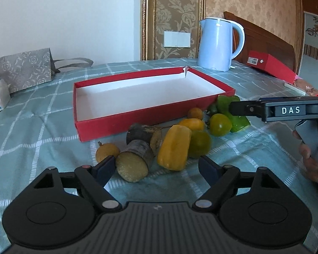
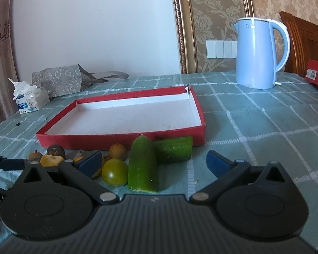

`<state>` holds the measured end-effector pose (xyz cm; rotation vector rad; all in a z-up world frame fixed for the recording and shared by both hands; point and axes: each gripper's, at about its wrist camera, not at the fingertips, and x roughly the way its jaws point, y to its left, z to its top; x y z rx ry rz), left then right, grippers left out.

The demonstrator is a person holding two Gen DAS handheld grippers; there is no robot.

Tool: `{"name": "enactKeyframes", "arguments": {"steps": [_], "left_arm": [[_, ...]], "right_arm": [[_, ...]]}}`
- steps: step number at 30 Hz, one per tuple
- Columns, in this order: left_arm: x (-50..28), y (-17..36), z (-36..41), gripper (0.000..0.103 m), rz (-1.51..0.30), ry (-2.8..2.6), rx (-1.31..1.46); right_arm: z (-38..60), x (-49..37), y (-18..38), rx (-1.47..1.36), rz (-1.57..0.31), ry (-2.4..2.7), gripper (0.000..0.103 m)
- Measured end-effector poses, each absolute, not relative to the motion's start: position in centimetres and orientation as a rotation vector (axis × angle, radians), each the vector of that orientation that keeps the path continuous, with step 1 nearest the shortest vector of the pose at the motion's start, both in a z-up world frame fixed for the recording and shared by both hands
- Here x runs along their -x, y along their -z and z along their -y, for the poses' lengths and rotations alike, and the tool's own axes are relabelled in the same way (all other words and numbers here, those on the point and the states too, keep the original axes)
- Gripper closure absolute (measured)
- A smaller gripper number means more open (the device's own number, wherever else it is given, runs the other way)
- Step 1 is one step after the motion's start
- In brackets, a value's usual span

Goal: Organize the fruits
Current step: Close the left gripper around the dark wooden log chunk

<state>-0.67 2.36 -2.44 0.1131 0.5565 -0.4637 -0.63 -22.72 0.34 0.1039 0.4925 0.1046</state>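
Observation:
A shallow red box (image 1: 125, 122) with a white inside lies on the checked cloth; it also shows in the right wrist view (image 2: 120, 138). Fruit lies in front of it: a sugarcane piece (image 1: 135, 158), a yellow piece (image 1: 175, 147), green tomatoes (image 1: 220, 124), small round brown fruits (image 1: 107, 152) and cucumber pieces (image 2: 143, 165). My left gripper (image 1: 156, 169) is open, low over the cane and yellow piece. My right gripper (image 2: 155, 163) is open around a cucumber piece and a green tomato (image 2: 114, 171). It enters the left wrist view (image 1: 252, 110) from the right.
A light blue kettle (image 1: 219, 44) stands behind the box. A second red box (image 1: 269, 64) lies at the far right. A patterned paper bag (image 1: 25, 72) and a tissue pack (image 2: 30, 100) sit at the far left. A wooden headboard (image 2: 305, 40) rises behind the table.

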Motion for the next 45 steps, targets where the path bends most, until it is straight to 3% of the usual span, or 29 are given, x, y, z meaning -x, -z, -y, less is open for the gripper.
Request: {"name": "enactKeyframes", "arguments": {"steps": [8,26,45], "left_arm": [[0.2,2.4,-3.3,0.035,-0.561,0.493,-0.113],[-0.6,2.0,-4.7,0.036,-0.521,0.631,-0.216],[-1.1,2.0,-4.7,0.045,-0.54,0.673,-0.219]], "right_arm": [[22.8,0.5,-0.2,-0.113,-0.503,-0.102,0.0],[22.7,0.1,0.2,-0.096,-0.53,-0.096,0.0],[22.8,0.1,0.3,-0.099,-0.538,-0.098,0.0]]}}
